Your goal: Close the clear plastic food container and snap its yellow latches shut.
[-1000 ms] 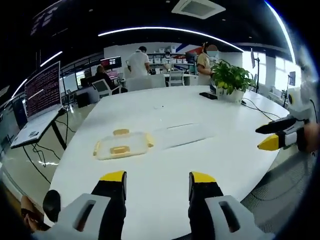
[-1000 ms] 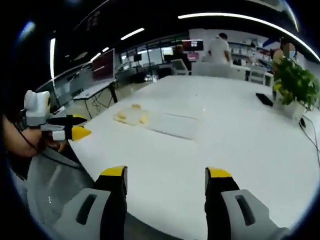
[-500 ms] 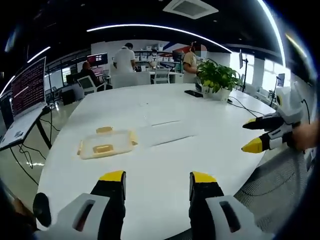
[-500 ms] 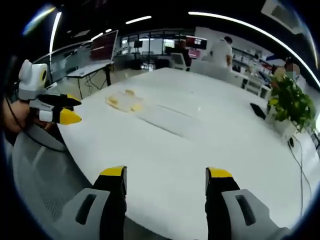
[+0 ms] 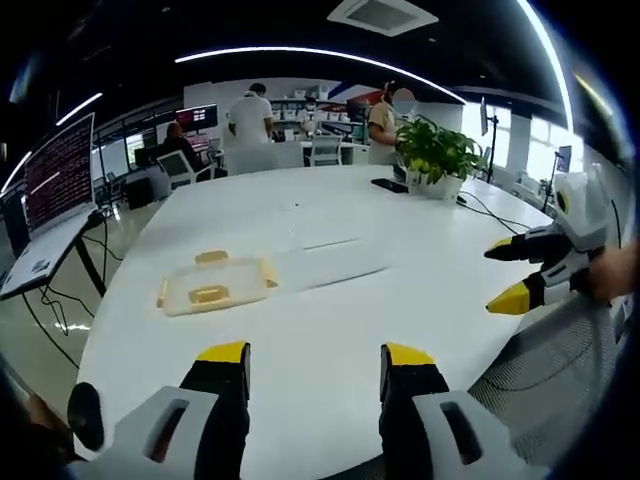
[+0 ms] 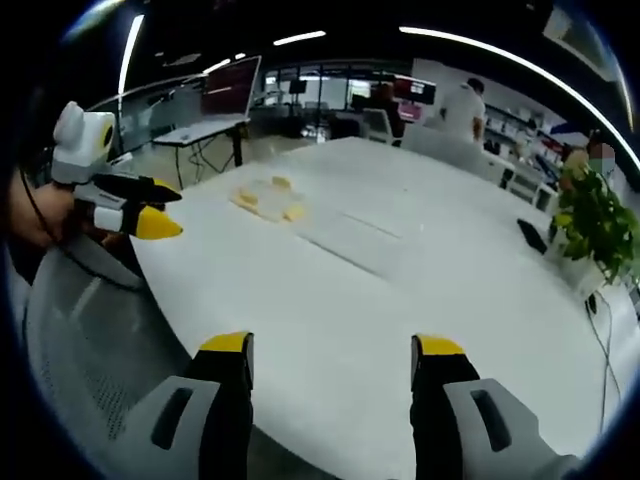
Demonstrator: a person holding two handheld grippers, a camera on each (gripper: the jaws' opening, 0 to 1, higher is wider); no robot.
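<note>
On the white table (image 5: 330, 330), the food container (image 5: 214, 286) (yellow latches), both grippers (image 5: 312, 355) (image 6: 332, 345) spread wide, apart from it.

Open-plan office, dark ceiling. Long curved light strip (image 5: 330, 55) overhead; square ceiling vent (image 5: 382, 13) just beside it. Large white rounded tabletop (image 5: 330, 300). Potted green plant (image 5: 436, 153) at the tabletop's far edge, a flat dark device (image 5: 388, 185) just beside the plant. Beyond the plant, bright windows (image 5: 500, 130). Monitor on a side desk (image 5: 58, 178), text on its screen, well apart from the plant across the tabletop. Grey mesh chair (image 6: 85, 330) at the tabletop's near edge. People (image 5: 250, 115) stand among desks and office chairs behind the tabletop. Glossy pale floor (image 5: 45, 330).
</note>
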